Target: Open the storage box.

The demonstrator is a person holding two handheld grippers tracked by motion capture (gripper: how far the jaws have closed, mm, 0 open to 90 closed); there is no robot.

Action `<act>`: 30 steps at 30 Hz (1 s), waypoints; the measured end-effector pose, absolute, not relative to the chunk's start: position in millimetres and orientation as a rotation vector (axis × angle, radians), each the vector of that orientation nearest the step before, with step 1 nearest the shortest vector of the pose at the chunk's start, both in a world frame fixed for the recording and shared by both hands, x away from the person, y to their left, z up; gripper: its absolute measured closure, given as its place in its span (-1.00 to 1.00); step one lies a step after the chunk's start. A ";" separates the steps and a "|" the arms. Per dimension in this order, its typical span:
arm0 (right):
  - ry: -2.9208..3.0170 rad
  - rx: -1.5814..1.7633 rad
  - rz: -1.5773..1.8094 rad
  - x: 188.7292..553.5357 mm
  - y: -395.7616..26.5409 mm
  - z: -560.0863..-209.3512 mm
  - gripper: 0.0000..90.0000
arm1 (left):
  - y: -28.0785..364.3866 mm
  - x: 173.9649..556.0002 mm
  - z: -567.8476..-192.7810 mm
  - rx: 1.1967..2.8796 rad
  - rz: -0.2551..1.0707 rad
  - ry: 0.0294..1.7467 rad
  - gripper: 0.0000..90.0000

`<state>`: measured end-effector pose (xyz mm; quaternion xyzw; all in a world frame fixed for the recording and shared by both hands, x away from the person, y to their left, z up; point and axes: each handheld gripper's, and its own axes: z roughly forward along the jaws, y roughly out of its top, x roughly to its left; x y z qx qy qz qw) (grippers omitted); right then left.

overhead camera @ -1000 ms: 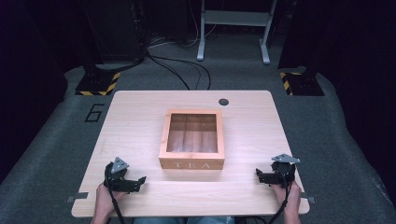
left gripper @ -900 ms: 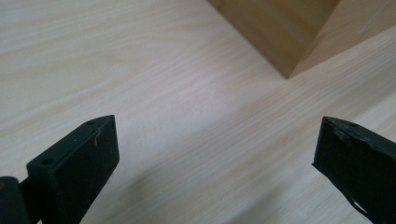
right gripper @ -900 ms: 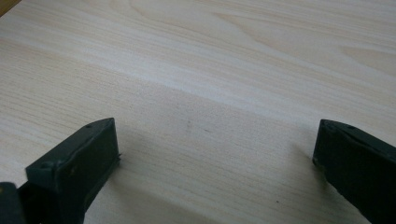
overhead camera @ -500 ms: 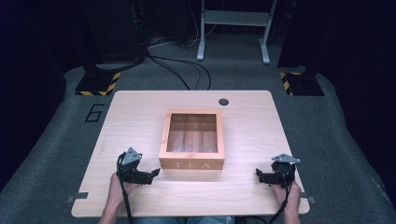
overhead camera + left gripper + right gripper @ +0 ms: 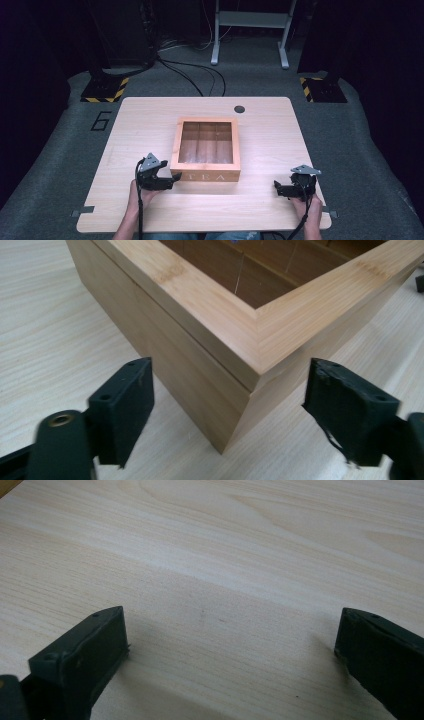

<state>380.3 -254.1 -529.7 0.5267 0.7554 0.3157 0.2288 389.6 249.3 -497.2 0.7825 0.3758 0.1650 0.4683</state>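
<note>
Pale wooden table (image 5: 150,125) carries a tea box (image 5: 206,150) at its centre (lid shut). Left gripper (image 5: 170,180), jaws spread, straddles its near-left corner; right gripper (image 5: 279,189), also spread, sits well apart.

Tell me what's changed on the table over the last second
The left gripper moved forward and to the right, from the table's left side up to the near left corner of the wooden tea box. Its open jaws now straddle that corner without gripping it. The right gripper stayed open over bare table near the right front edge, and the box has not shifted.
</note>
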 end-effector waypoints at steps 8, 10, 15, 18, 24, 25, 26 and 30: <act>2.070 1.453 0.872 380.1 -253.4 -529.9 -1.00 | 245.4 386.8 -495.3 1.912 0.397 0.883 -0.26; 2.071 1.450 0.871 380.0 -253.4 -529.9 -1.00 | 245.5 386.6 -495.4 1.908 0.396 0.883 -0.25; 2.074 1.447 0.870 380.0 -253.5 -529.9 -1.00 | 246.4 384.8 -494.8 1.913 0.429 0.866 -0.19; 2.074 1.443 0.870 380.2 -253.7 -529.9 -1.00 | 246.5 384.2 -494.8 1.916 0.433 0.862 -0.18; 2.074 1.443 0.869 380.1 -253.7 -529.9 -1.00 | 245.8 383.3 -493.5 1.912 0.466 0.847 -0.17; 2.074 1.442 0.869 380.1 -253.7 -529.8 -1.00 | 245.3 382.9 -493.1 1.907 0.462 0.851 -0.16; 2.071 1.441 0.873 380.1 -253.7 -530.0 -1.00 | 245.1 383.2 -492.6 1.904 0.468 0.849 -0.15; 2.071 1.441 0.873 380.1 -253.6 -530.0 -1.00 | 244.7 383.2 -491.2 1.903 0.471 0.847 -0.15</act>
